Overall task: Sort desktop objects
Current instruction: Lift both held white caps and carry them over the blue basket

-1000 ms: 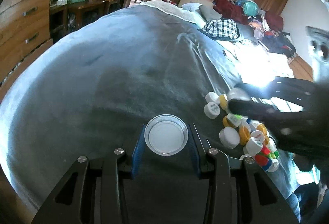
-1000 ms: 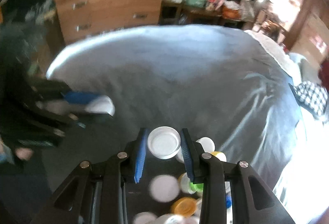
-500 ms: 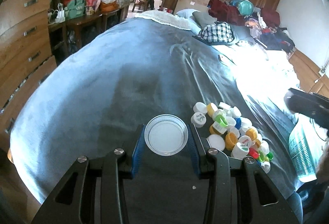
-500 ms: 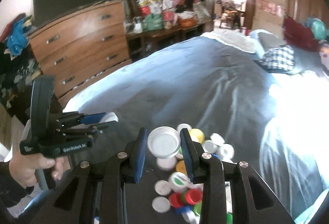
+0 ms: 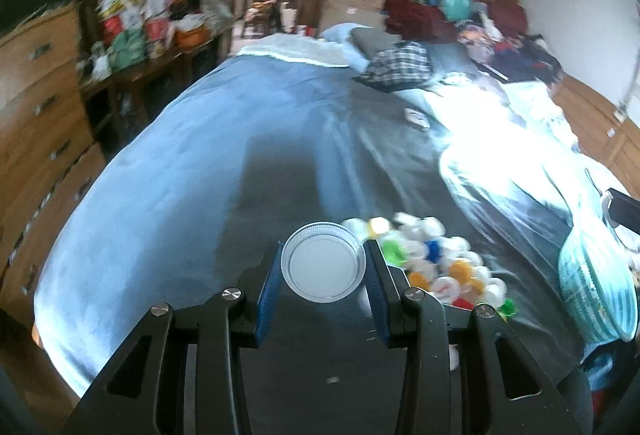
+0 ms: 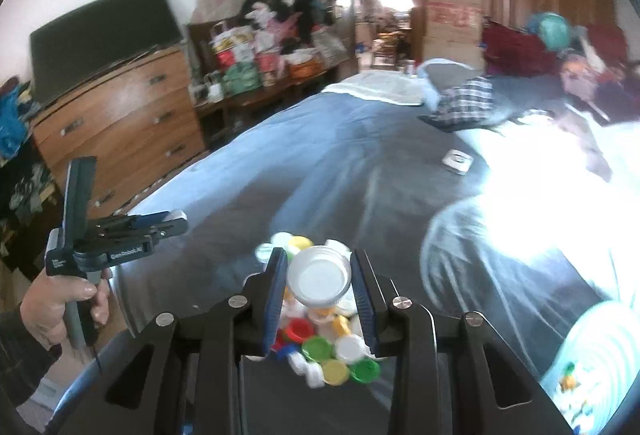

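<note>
**Both fingers loaded: two white lids lifted off the heap**

Fingers of your left gripper (image 5: 323, 267) were clamped on a wide white lid (image 5: 323, 262), as they had been a second before. Fingers of your right gripper (image 6: 320, 289) likewise pinched a smaller white lid (image 6: 319, 277).

Change noted: a second earlier your right gripper was down among the bottle caps (image 6: 320, 335); at this moment it had risen and hung above them, with your left gripper seen well off to its side.

Location: the caps lay heaped on the blue bed (image 5: 192, 171). A striped basket (image 5: 592, 295) sat just beside the heap.

Judgement: both lids were picked; each awaited a drop-off, likely the basket.
</note>
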`<action>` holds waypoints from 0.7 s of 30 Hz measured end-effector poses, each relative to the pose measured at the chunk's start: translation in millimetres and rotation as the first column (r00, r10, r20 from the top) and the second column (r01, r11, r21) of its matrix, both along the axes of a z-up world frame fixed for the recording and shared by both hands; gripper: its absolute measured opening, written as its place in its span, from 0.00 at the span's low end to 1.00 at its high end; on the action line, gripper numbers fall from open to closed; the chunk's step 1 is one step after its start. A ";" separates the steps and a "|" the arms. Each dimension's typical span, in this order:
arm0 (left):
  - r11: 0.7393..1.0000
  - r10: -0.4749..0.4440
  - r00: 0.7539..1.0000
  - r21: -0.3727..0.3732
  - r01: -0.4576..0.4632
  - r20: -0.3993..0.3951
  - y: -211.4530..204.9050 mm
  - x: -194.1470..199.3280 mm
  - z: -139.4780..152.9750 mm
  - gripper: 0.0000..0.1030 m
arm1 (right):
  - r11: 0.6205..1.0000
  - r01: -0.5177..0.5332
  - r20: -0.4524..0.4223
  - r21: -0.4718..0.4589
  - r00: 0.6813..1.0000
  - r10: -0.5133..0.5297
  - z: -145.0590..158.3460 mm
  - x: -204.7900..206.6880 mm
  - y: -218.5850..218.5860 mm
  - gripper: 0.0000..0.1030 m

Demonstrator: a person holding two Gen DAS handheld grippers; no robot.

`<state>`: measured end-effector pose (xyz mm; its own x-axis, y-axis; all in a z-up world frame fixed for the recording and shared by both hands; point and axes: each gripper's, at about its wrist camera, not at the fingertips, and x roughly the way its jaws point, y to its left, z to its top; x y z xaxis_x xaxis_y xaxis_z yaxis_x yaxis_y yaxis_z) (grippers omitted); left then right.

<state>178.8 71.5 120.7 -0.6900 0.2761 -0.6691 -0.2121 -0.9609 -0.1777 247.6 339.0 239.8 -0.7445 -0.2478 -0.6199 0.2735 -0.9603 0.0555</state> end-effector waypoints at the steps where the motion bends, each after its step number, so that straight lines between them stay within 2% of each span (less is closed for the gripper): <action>1: 1.000 -0.018 1.000 -0.005 0.018 -0.008 9.0 0.5 4.4 0.33 | 1.000 0.021 -0.004 -0.001 1.000 -0.021 1.9 5.1 9.0 0.34; 6: 0.992 -0.129 0.990 -0.015 0.129 -0.049 68.6 1.9 29.1 0.33 | 0.990 0.141 -0.033 0.008 0.990 -0.140 13.3 30.7 57.6 0.34; 12: 0.960 -0.280 0.957 -0.036 0.278 -0.075 149.7 8.7 53.1 0.33 | 0.961 0.276 -0.059 0.011 0.960 -0.275 29.4 58.2 113.1 0.34; 16: 0.921 -0.389 0.918 -0.052 0.386 -0.081 207.7 20.4 64.4 0.33 | 0.931 0.365 -0.069 0.014 0.929 -0.364 36.5 79.7 151.4 0.34; 21: 0.854 -0.520 0.851 -0.060 0.517 -0.076 278.4 37.5 75.8 0.33 | 0.882 0.471 -0.058 0.006 0.881 -0.470 37.1 103.4 203.9 0.34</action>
<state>216.2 349.9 196.5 -0.5087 0.5866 -0.6302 -0.6942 -0.7124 -0.1027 351.0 543.0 276.9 -0.8025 0.1514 -0.5771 -0.2086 -0.9774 0.0336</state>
